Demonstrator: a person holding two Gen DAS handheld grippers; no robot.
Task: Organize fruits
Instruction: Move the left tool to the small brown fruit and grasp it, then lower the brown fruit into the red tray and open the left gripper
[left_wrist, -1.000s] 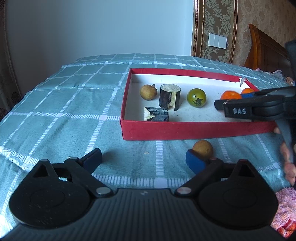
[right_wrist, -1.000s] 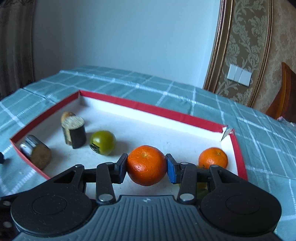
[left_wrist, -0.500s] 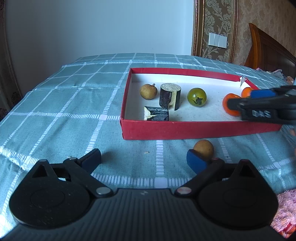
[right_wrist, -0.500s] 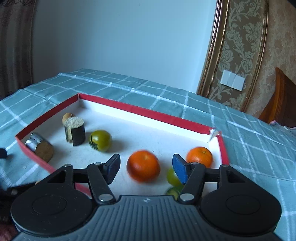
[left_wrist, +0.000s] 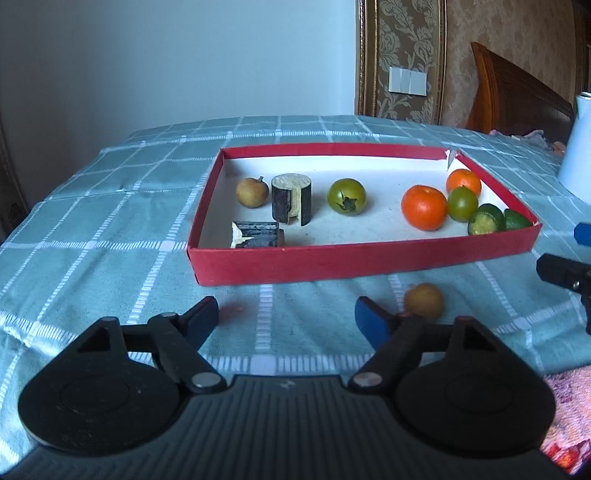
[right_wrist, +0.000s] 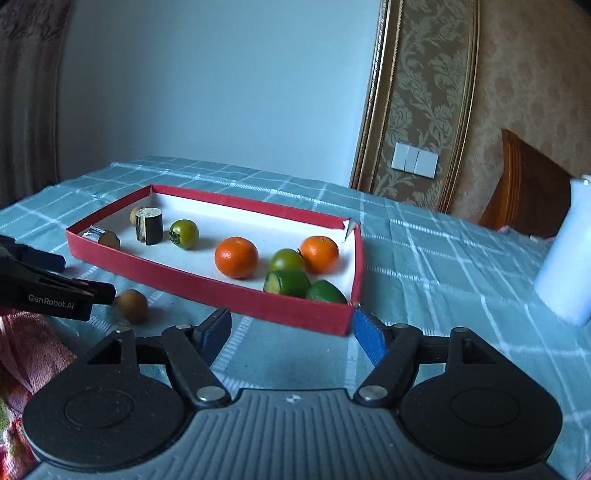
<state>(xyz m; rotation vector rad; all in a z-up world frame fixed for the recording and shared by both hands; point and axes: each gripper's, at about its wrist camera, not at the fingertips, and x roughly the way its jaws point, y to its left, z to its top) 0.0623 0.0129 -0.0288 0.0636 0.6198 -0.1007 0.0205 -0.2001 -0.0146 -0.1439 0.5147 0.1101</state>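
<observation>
Bare cloth (left_wrist: 110, 236) left of red tray (left_wrist: 362, 260), brown fruit (left_wrist: 423, 300) before it, white jug (right_wrist: 569, 254) right

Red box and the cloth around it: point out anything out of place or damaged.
One small brown fruit lies on the checked cloth in front of the red box, while the other fruits sit inside. The box's far right corner is torn, with a flap sticking up. Nothing is spilled.
</observation>
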